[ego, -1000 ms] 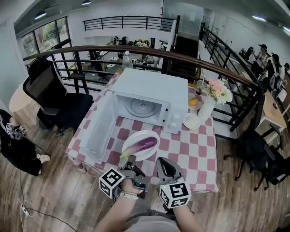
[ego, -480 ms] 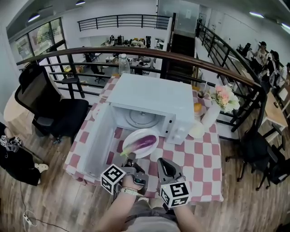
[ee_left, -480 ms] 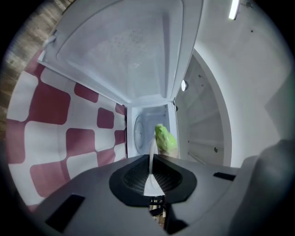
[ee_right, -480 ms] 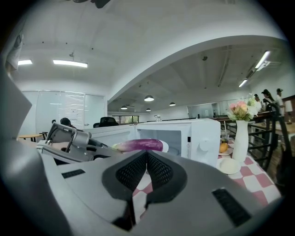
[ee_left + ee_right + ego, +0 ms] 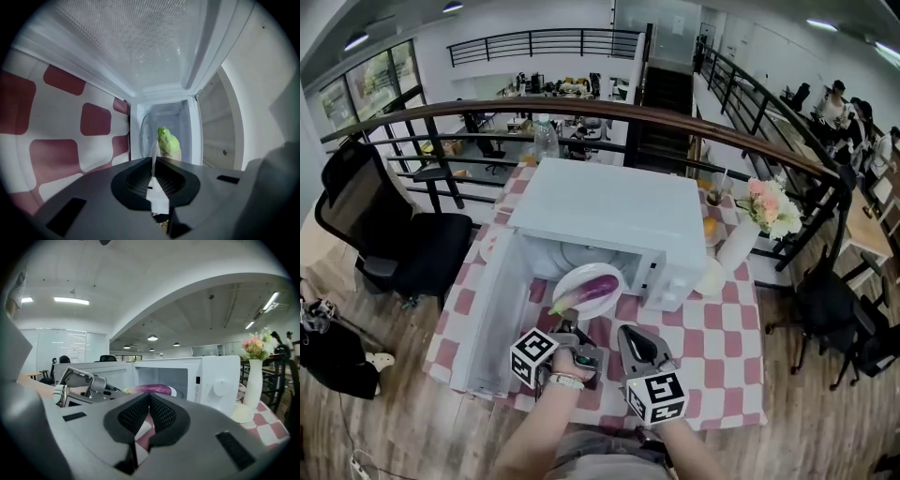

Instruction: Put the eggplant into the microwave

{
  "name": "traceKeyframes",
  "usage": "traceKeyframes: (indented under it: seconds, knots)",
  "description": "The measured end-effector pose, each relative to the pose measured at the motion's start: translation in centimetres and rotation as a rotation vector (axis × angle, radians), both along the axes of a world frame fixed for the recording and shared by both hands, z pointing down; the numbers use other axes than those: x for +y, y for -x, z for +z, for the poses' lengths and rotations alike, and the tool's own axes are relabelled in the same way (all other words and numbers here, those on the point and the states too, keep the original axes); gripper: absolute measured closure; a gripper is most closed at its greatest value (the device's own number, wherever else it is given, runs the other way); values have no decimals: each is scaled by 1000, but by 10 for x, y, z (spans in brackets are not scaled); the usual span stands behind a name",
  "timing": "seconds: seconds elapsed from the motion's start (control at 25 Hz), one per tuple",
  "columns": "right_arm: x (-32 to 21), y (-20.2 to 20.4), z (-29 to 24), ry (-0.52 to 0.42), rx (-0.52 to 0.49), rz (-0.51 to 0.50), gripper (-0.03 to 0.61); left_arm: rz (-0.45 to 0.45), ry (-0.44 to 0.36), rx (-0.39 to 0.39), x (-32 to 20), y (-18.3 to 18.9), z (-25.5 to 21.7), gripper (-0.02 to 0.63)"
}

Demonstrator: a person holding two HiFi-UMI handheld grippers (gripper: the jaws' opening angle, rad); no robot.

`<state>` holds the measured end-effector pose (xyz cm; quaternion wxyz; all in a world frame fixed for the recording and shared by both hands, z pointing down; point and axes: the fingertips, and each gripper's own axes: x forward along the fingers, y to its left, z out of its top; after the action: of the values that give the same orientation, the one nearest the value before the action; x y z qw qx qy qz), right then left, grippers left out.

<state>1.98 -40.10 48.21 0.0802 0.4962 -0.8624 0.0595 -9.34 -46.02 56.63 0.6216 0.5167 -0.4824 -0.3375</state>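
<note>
Nearest the person, the right claw (image 5: 630, 336) hangs low over the table (image 5: 712, 337), which wears a red and white checked cloth. Its jaws are clenched together with nothing between them, as the right gripper view shows (image 5: 149, 403). Just beside it, the left claw (image 5: 569, 328) points toward the microwave (image 5: 609, 216) and is clamped on the near rim of a white plate (image 5: 581, 274). In the left gripper view the claw (image 5: 153, 165) pinches that rim edge-on as a thin white line, with the green stem end rising just past the jaw tips.

The eggplant (image 5: 600, 286) lies on the plate, purple body toward the right and green stem (image 5: 562, 303) toward the left claw. The plate is held at the mouth of the microwave, its far edge at the opening and its near part out over the table; how far in it reaches I cannot tell. From the right gripper view the eggplant (image 5: 152, 389) shows low in the open front of the oven.

The microwave door (image 5: 492, 314) stands swung wide open to the left. To the right of the oven a white vase (image 5: 733, 242) holds pink and white flowers (image 5: 767, 204), with an orange fruit (image 5: 712, 225) near it. A clear bottle (image 5: 544, 139) stands behind the oven. Past the table runs a dark curved railing (image 5: 628, 108), and a black office chair (image 5: 384, 234) sits off to the left
</note>
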Motion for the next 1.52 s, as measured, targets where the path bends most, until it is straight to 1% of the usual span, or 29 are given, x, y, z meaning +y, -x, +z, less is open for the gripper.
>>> traceKeyframes:
  seconds: [0.12,0.24,0.56,0.76,0.92,1.04,1.2,1.32,1.36,1.44,1.52]
  knots:
    - [-15,5,3,-8,8,-12,554,-5,14,13,-18,1,10,592]
    - [-25,8,12,-6,8,-9,554,-9,25,5,-34,5,19,592]
    - [-34,11,40,41,-6,-1,554,-22,62,4,-74,9,41,592]
    - [-33,3,48,53,-4,17,554,-15,72,26,-88,2,50,592]
    - [-31,-4,51,62,4,30,554,-20,92,30,-96,3,60,592]
    - [-29,-10,55,74,15,39,554,-26,91,40,-104,4,62,592]
    - [-27,-15,63,100,15,51,554,-6,84,0,-114,4,59,586]
    - [-27,-13,64,105,17,44,554,16,106,-25,-118,3,60,586]
    - [-26,-13,64,108,16,41,554,19,121,-20,-117,2,61,581]
    - [-26,-12,64,113,17,36,554,25,148,-16,-115,2,66,538]
    - [-24,-12,66,122,20,34,554,34,163,-31,-113,1,69,498]
